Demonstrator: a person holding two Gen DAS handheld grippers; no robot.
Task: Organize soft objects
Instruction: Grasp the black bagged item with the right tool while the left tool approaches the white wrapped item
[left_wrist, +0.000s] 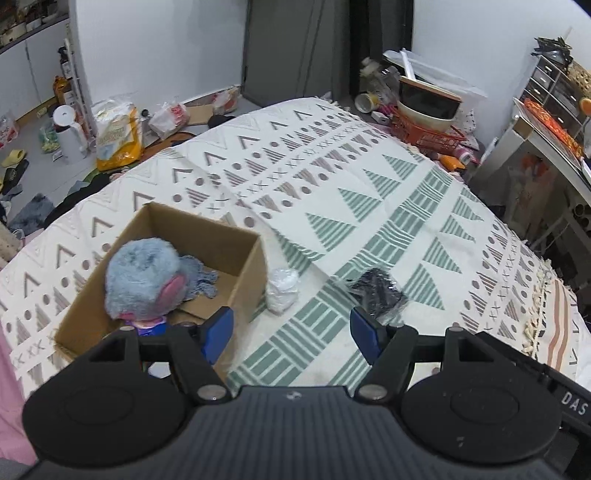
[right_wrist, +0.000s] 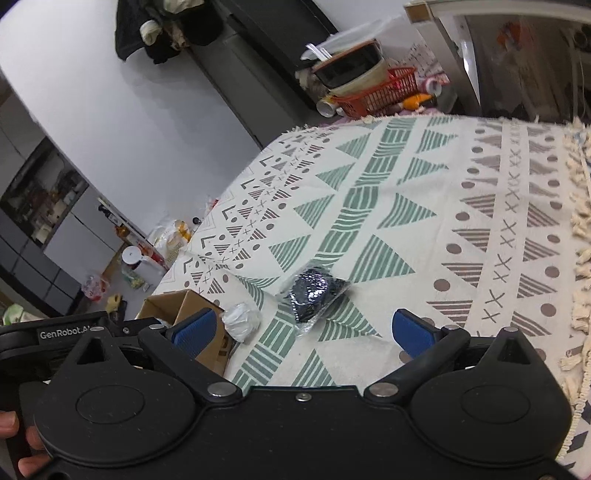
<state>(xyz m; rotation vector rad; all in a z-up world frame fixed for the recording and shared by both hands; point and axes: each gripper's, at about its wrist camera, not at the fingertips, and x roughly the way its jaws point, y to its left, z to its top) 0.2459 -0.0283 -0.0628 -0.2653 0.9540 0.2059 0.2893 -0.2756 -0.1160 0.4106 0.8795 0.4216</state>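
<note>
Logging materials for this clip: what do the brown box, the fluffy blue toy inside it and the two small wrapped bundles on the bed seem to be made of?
Open brown box: looks like matte corrugated cardboard, with folded flaps. Fluffy blue toy: plush, long fuzzy pile, pink patch. Black wrapped bundle: dark contents, possibly fabric, in clear glossy plastic film showing glints and crinkles. White wrapped bundle: pale soft contents, seemingly in clear film too; the material inside is unclear.

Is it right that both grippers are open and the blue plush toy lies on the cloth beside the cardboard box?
Not quite. The blue plush toy sits inside the cardboard box, as the left wrist view shows. Both the left gripper and right gripper are indeed open.
</note>
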